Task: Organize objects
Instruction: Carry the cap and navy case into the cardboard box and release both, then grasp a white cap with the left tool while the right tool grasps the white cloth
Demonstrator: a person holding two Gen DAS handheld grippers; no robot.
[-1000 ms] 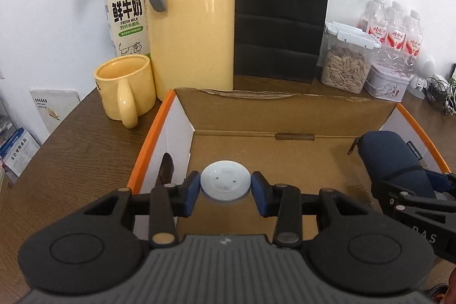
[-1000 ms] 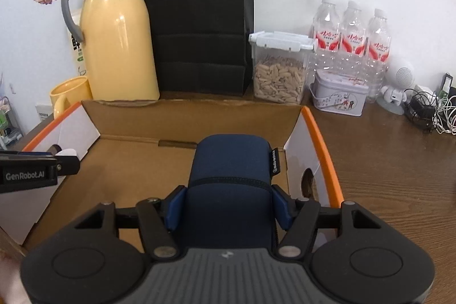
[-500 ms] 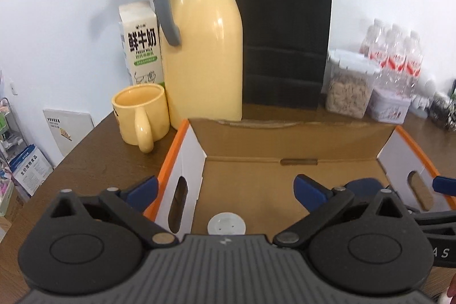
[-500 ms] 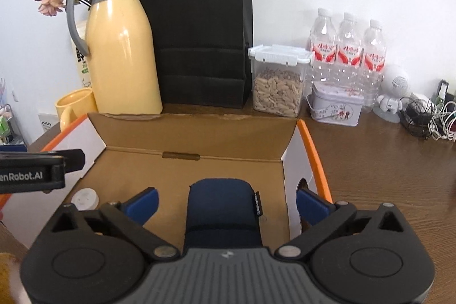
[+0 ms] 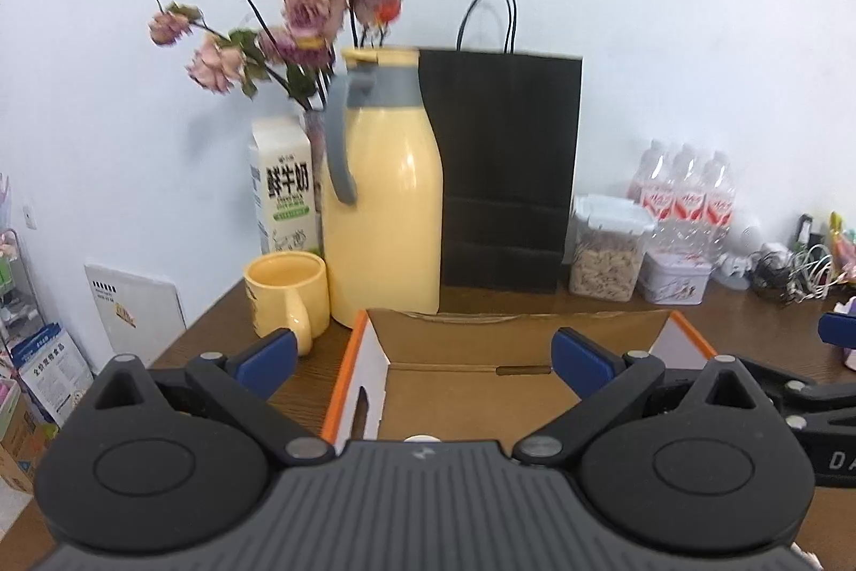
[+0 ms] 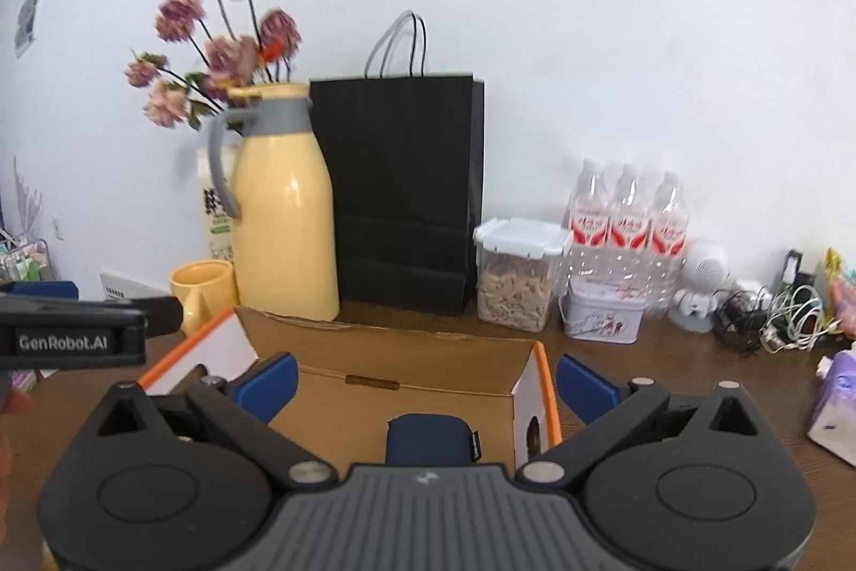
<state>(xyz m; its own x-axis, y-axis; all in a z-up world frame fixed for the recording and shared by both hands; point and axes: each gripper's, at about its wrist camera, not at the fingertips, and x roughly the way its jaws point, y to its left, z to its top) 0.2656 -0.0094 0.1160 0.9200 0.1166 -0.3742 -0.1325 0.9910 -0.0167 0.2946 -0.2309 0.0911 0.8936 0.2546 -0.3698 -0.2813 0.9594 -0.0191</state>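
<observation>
Both grippers are standing wide and empty. The navy pouch (image 6: 430, 437) is lying in the cardboard box (image 6: 406, 357) below the right gripper (image 6: 425, 383). The white disc (image 5: 421, 438) is peeking out beneath the left gripper (image 5: 422, 359).

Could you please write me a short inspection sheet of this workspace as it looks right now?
Surface: brown wooden table.
Job's things: open cardboard box; navy pouch and white round disc lie inside it.
Clutter: yellow jug, yellow mug, milk carton, black paper bag, snack container, tin, water bottles, tissue pack.
Tongs: left tongs open, empty; right tongs open, empty.
Cables: tangled cords at the table's far right.
Surroundings: white wall; flowers behind the jug.
</observation>
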